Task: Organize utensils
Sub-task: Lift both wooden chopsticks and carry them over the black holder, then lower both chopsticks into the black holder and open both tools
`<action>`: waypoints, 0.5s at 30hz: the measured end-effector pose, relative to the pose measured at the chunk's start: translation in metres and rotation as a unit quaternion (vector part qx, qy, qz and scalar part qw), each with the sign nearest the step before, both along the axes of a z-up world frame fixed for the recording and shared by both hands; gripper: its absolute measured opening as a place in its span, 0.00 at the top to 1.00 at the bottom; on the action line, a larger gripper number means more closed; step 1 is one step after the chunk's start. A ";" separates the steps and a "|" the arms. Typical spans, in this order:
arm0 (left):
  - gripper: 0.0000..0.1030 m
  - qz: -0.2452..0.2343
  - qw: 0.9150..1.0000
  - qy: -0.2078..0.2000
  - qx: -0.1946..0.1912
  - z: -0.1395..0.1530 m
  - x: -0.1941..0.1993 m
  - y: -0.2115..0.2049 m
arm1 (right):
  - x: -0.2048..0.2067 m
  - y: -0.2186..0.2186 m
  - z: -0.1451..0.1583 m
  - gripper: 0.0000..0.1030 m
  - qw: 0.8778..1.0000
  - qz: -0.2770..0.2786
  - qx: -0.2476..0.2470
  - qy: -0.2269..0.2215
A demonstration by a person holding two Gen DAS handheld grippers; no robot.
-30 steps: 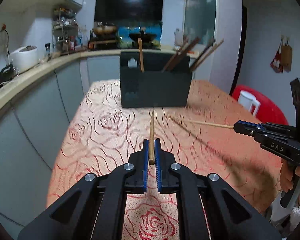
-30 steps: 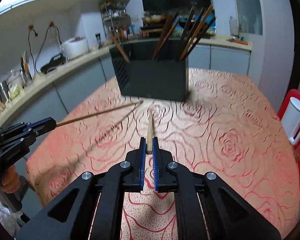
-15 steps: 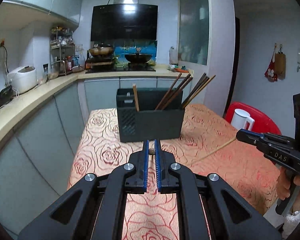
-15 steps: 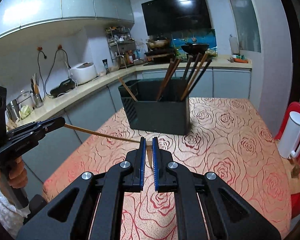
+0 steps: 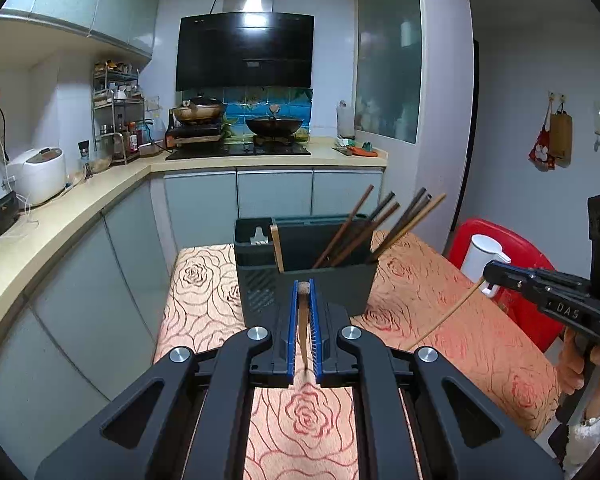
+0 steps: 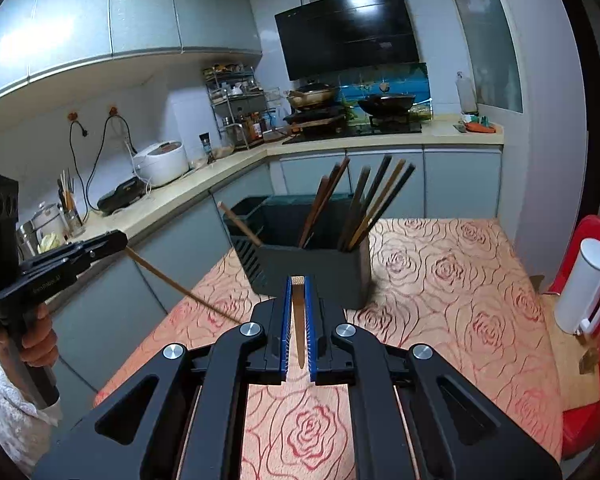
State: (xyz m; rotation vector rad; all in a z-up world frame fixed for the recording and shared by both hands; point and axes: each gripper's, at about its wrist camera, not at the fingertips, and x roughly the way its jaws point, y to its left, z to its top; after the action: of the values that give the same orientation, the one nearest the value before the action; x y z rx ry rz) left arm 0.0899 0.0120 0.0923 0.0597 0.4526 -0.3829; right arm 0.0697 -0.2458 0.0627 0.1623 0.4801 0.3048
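Two chopsticks are in play right now, one in each of my grippers, and neither is in the box yet. My left gripper (image 5: pixel 304 300) is pinched tight on a chopstick (image 5: pixel 302 320) that hangs tip-down between the blue pads, its blunt end poking up at the fingertips. Same story on the other side: my right gripper (image 6: pixel 298 300) is clamped on its own chopstick (image 6: pixel 298 320), also tip-down. From the left camera you can see the right one's stick slanting down toward the tablecloth (image 5: pixel 440 280), well off the surface.

The dark utensil holder (image 5: pixel 328 280) sits on the table straight ahead of both grippers. Its bigger compartment already has a bunch of dark and light chopsticks (image 6: pixel 360 208) leaning toward the right, and a single stick (image 6: pixel 238 224) leans in the left section. So I'd say a good chunk is done already.

I can't spot any loose utensils on the parts of the rose-pattern cloth that show, though my own grippers hide a fair bit of it. So my guess is these two are among the last. What's left: carry both over the holder's rim and drop them tips down into the compartment with the rest.
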 end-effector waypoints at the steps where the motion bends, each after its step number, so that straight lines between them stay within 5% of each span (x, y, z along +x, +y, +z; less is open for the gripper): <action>1: 0.95 -0.001 1.000 -0.001 0.002 0.005 0.004 -0.001 | 0.004 -0.002 0.006 0.93 1.000 -0.002 0.000 -0.001; 15: 0.94 -0.008 0.999 -0.026 0.017 0.070 0.049 -0.028 | 0.067 -0.016 0.067 0.93 1.000 -0.012 0.011 -0.003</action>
State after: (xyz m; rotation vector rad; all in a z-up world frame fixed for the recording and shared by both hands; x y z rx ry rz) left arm 0.1387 -0.0160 0.1623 0.1067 0.4073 -0.3889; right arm 0.1369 -0.2619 0.1293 0.1877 0.4691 0.2864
